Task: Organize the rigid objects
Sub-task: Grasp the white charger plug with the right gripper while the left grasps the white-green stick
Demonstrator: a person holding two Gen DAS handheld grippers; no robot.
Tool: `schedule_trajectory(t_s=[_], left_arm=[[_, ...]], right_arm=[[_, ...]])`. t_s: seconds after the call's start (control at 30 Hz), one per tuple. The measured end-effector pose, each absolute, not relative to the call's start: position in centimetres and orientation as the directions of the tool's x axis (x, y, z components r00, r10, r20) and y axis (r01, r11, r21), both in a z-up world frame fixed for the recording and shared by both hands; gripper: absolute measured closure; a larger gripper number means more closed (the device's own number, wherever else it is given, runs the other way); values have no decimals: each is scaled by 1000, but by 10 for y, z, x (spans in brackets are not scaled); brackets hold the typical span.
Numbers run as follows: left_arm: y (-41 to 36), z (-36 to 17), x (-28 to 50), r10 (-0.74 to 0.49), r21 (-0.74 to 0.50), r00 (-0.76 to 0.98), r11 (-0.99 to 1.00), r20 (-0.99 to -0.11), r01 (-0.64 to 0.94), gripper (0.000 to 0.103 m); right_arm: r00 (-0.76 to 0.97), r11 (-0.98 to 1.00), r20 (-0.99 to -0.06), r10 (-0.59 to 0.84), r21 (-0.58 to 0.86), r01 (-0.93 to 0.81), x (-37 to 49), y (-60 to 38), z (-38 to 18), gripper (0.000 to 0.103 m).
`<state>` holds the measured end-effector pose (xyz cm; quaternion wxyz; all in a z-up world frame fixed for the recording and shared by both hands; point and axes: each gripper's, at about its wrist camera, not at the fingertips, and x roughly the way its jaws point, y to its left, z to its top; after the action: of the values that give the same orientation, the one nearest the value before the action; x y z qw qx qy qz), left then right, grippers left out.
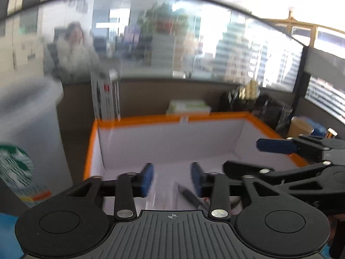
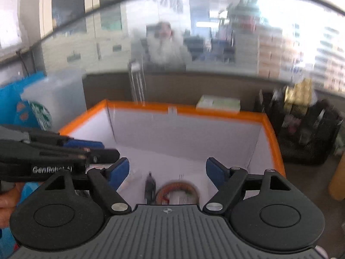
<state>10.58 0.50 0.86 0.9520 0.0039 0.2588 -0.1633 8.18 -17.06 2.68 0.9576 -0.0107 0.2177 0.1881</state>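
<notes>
Two items already lie inside the orange-rimmed box [image 2: 272,129]: a dark pen [image 2: 150,185] on its floor and, just beside it, a round roll of tape [image 2: 179,193]. Both the left gripper [image 1: 172,178] and the right gripper [image 2: 167,173] hover over the box's near edge with jaws spread, nothing between the pads. Judging by this, at least two objects are stowed; what remains outside the box cannot be told.

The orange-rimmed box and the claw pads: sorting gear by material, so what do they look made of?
Orange-rimmed box: seemingly cardboard or foam board, matte white walls with creased corners, tape-like orange edging. Right claw pads: probably matte blue rubber or foam; blur leaves it open.
</notes>
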Motion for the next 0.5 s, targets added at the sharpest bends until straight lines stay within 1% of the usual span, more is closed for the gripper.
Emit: schedule_trajectory(t_s=[0.07,0.1,0.17,0.23,0.3,0.33,0.43,0.5], left_arm=[[9,22,91,-323,-66,836,942,-444,329,20],[11,27,82,-331,-50,844,938,-422,342,17],[12,32,67,-328,-9,857,935,-398,354,17],[15,30,52,-318,24,865,935,-388,355,16],[22,22,42,-316,23,861,935,-399,354,15],[25,17,37,-316,9,855,936,-412,351,15],[29,4,28,-325,-21,835,936,-444,352,15],[26,-1,21,-340,-18,824,928,-454,373,14]], right_arm=[[862,929,-360,356,34,-369,63,-175,41,27],[872,925,-325,367,32,-377,50,-179,48,26],[868,908,-275,414,56,-415,25,-192,58,26],[851,886,-251,461,74,-458,1,-205,59,26],[844,884,-268,464,75,-462,-17,-215,52,26],[849,892,-282,447,66,-448,-23,-220,47,24],[877,938,-346,333,27,-346,-36,-235,29,24],[883,952,-367,293,29,-303,-41,-246,21,24]])
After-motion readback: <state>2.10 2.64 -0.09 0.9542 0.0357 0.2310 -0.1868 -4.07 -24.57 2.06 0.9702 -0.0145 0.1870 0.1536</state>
